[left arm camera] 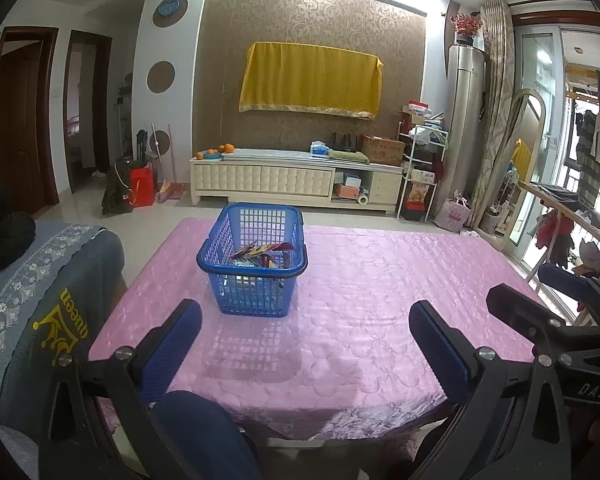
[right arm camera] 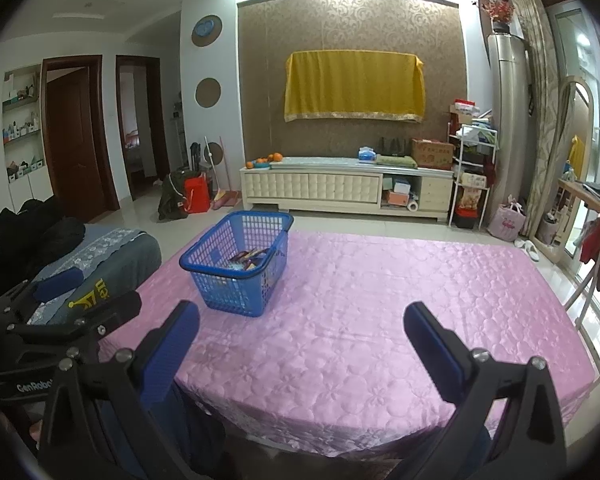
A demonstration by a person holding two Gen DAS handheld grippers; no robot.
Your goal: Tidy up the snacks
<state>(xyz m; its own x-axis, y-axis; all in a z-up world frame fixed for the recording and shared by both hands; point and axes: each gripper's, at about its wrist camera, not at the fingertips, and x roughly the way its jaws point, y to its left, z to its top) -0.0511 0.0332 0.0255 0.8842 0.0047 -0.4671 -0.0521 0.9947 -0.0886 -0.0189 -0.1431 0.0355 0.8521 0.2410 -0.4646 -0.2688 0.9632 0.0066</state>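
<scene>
Both grippers, left gripper [left arm camera: 304,336] and right gripper [right arm camera: 300,336], hang wide open and empty at the near edge of the pink table [right arm camera: 380,300], whose cloth shows no loose snacks, while the snack packets [left arm camera: 260,254] already lie in the blue basket [left arm camera: 256,280], so the task looks nearly done.

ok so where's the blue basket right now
The blue basket stands on the pink tablecloth, ahead of the open left gripper and left of centre in the right wrist view.
</scene>
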